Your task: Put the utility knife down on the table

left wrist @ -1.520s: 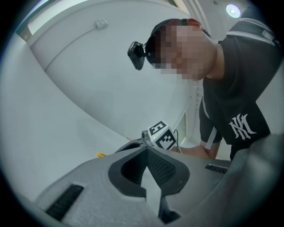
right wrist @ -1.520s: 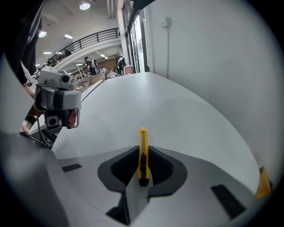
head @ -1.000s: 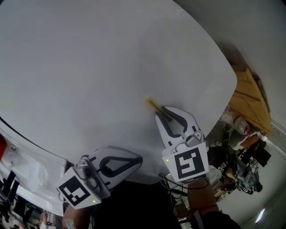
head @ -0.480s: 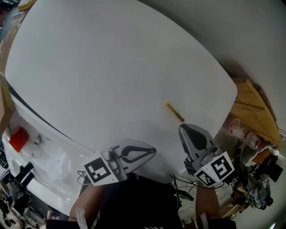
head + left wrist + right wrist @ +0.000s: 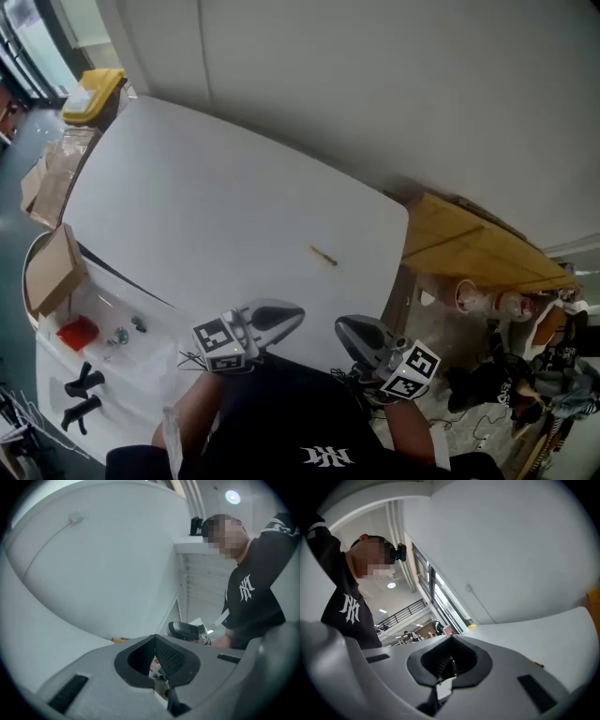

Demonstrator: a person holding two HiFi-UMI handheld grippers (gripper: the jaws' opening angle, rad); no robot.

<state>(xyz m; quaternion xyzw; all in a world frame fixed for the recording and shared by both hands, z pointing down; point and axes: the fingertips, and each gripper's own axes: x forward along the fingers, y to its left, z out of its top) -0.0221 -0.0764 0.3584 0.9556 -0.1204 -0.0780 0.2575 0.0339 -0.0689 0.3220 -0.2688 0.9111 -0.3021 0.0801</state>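
Note:
The yellow utility knife (image 5: pixel 323 255) lies flat on the white table (image 5: pixel 206 206), toward its right end, with nothing touching it. In the right gripper view it is a small yellow sliver (image 5: pixel 538 664) at the lower right. Both grippers hang near the table's front edge, well short of the knife. My left gripper (image 5: pixel 298 314) is shut and holds nothing; its jaws meet tip to tip (image 5: pixel 155 637). My right gripper (image 5: pixel 342 326) is also shut and bare (image 5: pixel 451 638). It appears in the left gripper view as a dark shape (image 5: pixel 185 631).
A wooden board (image 5: pixel 469 248) adjoins the table's right end. At the left stand a cardboard box (image 5: pixel 52 272), a yellow bin (image 5: pixel 94 92) and a white shelf with a red item (image 5: pixel 77 332). Clutter lies on the floor at right (image 5: pixel 525 384).
The right gripper has let go of the knife and drawn back toward the table's front edge. The knife stays on the table. The head view has pulled far back.

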